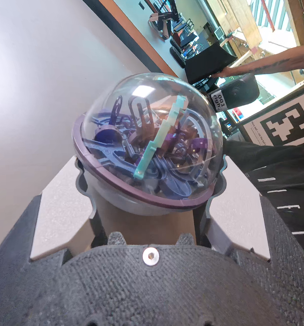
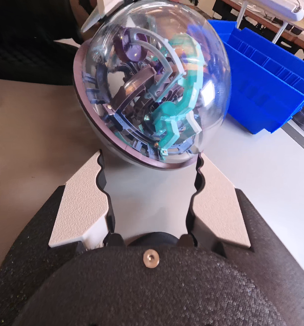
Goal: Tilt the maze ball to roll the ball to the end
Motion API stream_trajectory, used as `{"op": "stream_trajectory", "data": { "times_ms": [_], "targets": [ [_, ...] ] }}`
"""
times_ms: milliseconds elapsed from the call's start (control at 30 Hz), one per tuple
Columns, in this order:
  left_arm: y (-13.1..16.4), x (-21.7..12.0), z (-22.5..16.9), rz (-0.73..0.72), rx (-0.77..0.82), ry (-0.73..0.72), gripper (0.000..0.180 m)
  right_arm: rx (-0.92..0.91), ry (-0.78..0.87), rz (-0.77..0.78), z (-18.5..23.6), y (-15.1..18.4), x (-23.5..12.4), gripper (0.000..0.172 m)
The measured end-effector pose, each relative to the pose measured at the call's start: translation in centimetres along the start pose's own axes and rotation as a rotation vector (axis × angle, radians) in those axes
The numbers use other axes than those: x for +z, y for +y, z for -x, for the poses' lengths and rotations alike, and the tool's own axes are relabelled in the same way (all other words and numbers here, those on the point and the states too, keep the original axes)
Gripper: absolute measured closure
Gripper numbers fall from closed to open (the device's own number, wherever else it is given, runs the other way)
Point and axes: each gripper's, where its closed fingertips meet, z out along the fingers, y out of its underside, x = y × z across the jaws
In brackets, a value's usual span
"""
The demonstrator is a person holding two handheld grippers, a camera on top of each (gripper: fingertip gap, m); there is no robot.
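The maze ball (image 1: 147, 141) is a clear dome over a white lower half, with a purple rim and blue, teal and purple tracks inside. My left gripper (image 1: 150, 158) is shut on it, one pad on each side, and holds it tilted in the air. In the right wrist view the maze ball (image 2: 151, 84) hangs just past my right gripper (image 2: 149, 153). That gripper is open: its right fingertip (image 2: 199, 158) meets the dome's edge, while its left fingertip stands a little off the white half. A small brass ball (image 2: 156, 145) sits by the lower end of the teal track (image 2: 172, 123).
Blue bins (image 2: 262, 79) stand on the pale table (image 2: 236, 176) to the right of the ball. A tan surface (image 2: 24, 132) lies to the left. A person's arm (image 1: 271, 61), dark clothing (image 1: 271, 167) and a black-and-white marker board (image 1: 289, 123) are at the right.
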Motion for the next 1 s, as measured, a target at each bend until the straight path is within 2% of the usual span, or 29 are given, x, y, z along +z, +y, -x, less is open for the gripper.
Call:
{"op": "stream_trajectory", "data": {
  "times_ms": [100, 167, 267, 400, 533, 700, 800, 867, 967, 1000],
  "targets": [
    [-0.6, -0.1, 0.1, -0.045, 0.002, -0.015, 0.033, 0.029, -0.007, 0.007, -0.2, 0.2, 0.1, 0.078],
    [-1.5, -0.4, -0.4, -0.121, 0.032, 0.009, 0.025, 0.043, -0.033, 0.003, 0.0, 0.1, 0.1, 0.087],
    [-1.9, -1.5, -2.2, -0.224, 0.204, 0.056, 0.023, 0.018, -0.058, 0.055, 0.5, 0.9, 0.5, 0.085],
    [0.2, -1.2, -2.2, -0.113, 0.44, -0.041, 0.023, -0.021, -0.088, 0.088, 1.3, 1.2, 0.8, 0.087],
    [0.4, -1.3, -2.6, -0.095, 0.463, -0.02, 0.023, -0.008, -0.118, 0.107, 1.6, 1.5, 0.9, 0.089],
    [0.9, -2.0, -3.7, -0.114, 0.494, 0.08, 0.023, 0.039, -0.22, 0.115, 2.5, 1.6, 0.7, 0.093],
    [1.1, -1.8, -3.7, -0.116, 0.543, 0.074, 0.024, 0.111, -0.302, 0.105, 2.9, 1.3, 0.4, 0.1],
    [1.2, -1.0, -3.0, -0.089, 0.568, 0.014, 0.027, 0.198, -0.362, 0.084, 2.9, 0.9, 0.2, 0.115],
    [0.5, -0.7, -2.8, -0.108, 0.49, 0.012, 0.027, 0.253, -0.4, 0.093, 2.9, 0.9, 0.1, 0.111],
    [0.2, -0.7, -2.4, -0.115, 0.469, 0.002, 0.028, 0.235, -0.387, 0.089, 2.9, 0.9, 0.1, 0.101]
  ]
}}
